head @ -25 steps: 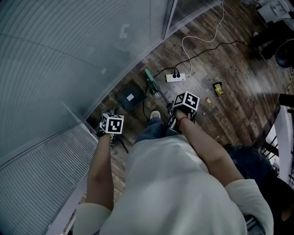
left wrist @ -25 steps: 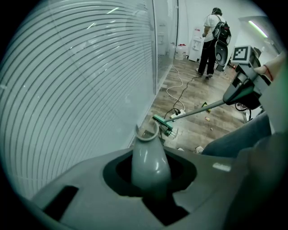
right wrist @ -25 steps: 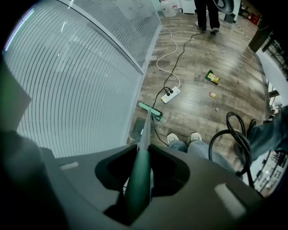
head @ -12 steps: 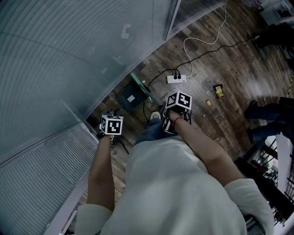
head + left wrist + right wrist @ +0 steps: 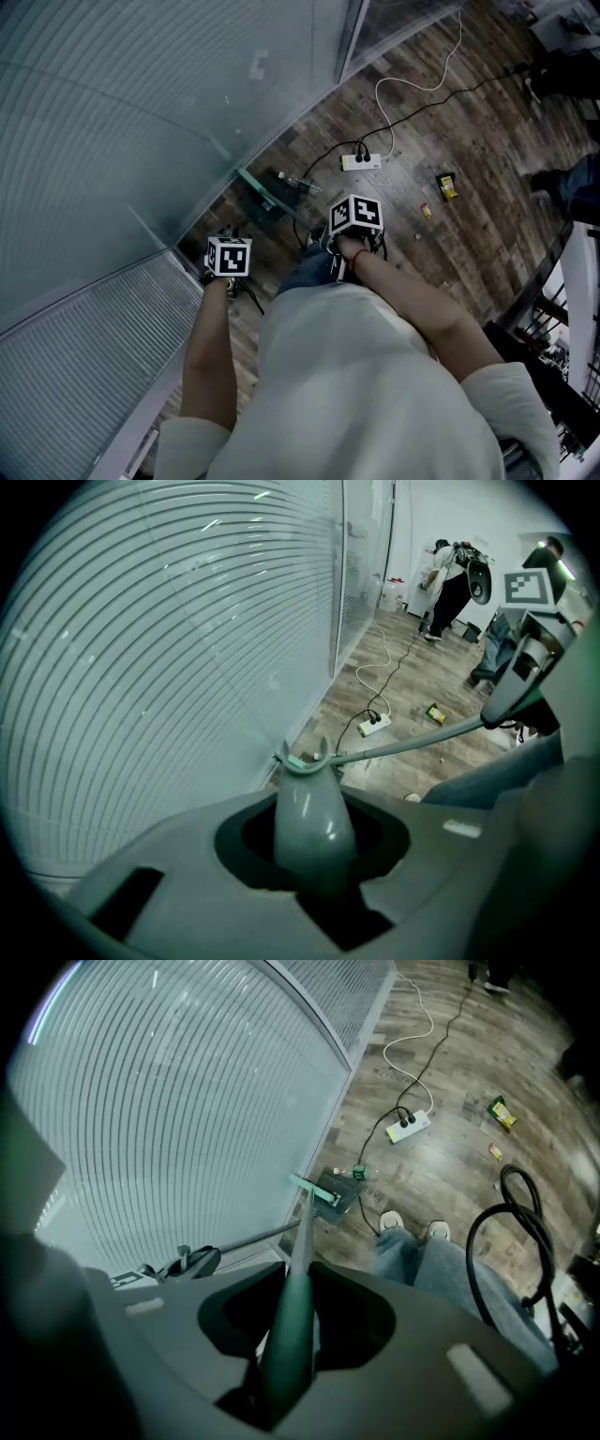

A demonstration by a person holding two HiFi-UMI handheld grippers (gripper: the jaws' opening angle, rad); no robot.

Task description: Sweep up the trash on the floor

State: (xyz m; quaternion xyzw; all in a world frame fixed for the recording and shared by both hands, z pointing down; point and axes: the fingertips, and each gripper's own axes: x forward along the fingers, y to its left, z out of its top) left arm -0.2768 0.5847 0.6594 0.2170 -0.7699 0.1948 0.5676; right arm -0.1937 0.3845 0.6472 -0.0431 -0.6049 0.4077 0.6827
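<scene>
- Left tongs point(image 5: 229, 257) are clamped on the grey dustpan handle point(image 5: 314, 819); right tongs point(image 5: 354, 223) are clamped on the green broom handle point(image 5: 291, 1327).
- Broom head point(image 5: 312, 1190) meets the dustpan point(image 5: 272, 200) beside the glass wall point(image 5: 141, 103).
- The yellow wrapper point(image 5: 445, 184) lies on the floor point(image 5: 469, 246), well apart, past the power strip point(image 5: 359, 161).

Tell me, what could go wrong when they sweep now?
The broom could snag the power strip and its cables, which lie between it and the yellow wrapper. The broom and dustpan sit close to the glass wall, so a wide swing might knock it.
</scene>
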